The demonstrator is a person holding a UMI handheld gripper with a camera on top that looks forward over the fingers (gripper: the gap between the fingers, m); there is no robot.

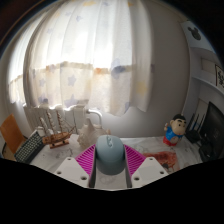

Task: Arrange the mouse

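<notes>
One mouse [110, 156] sits, seemingly clamped, between the claw's [111, 170] two pads.

My only eye rides on me, low over the cluttered white desk [150, 146], looking forward along my two pink-padded fingers [88, 158] — very near them — toward the sheer white patterned curtain [95, 60].

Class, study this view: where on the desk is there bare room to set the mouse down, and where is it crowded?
The mouse sits between the tool's fingers. Bare desk lies between the mouse and the figurine. The other side is crowded: wooden rack, white jug and keyboard.
</notes>
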